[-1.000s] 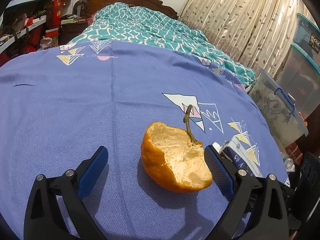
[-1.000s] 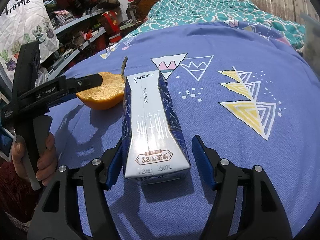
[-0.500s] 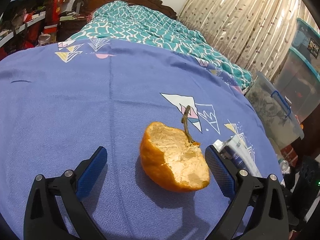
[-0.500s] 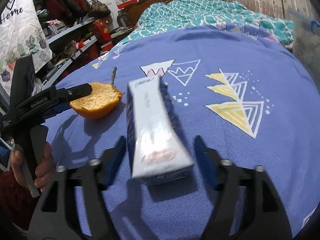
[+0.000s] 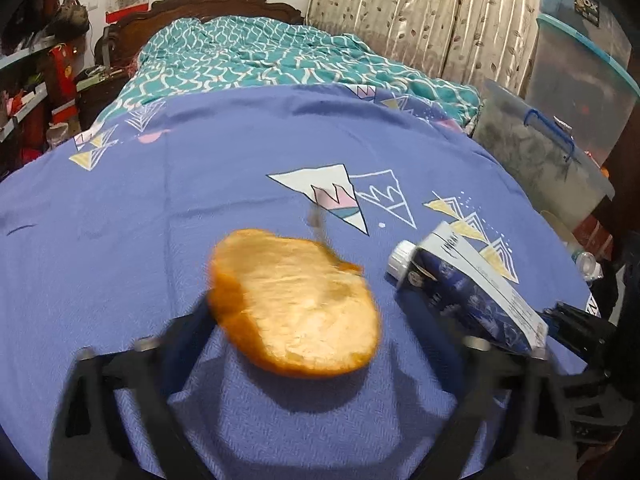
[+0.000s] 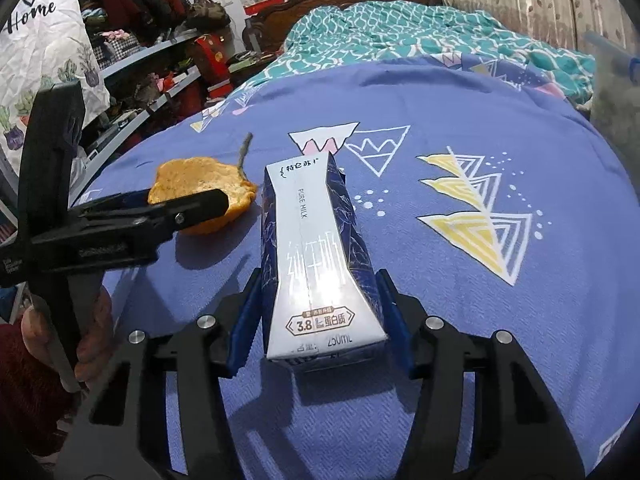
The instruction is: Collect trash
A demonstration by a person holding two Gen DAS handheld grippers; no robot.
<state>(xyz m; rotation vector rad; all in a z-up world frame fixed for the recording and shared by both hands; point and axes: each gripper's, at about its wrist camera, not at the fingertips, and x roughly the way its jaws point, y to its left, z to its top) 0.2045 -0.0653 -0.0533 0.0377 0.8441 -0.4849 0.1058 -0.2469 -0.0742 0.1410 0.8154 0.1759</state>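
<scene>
Left gripper [image 5: 304,320]: jaws just closing around the hollow orange peel half [image 5: 294,306] with dry stem, contact blurred, grip uncertain | Right gripper [image 6: 320,320]: blue pads just closed, clamped on the crushed blue-and-white milk carton [image 6: 320,256] | Both lie on the purple triangle-print bedspread [image 6: 500,360], carton just right of peel.

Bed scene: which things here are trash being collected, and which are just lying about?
Job: orange peel with stem; milk carton; left gripper; right gripper.
Lying about: teal quilt; storage bins; shelves.
</scene>
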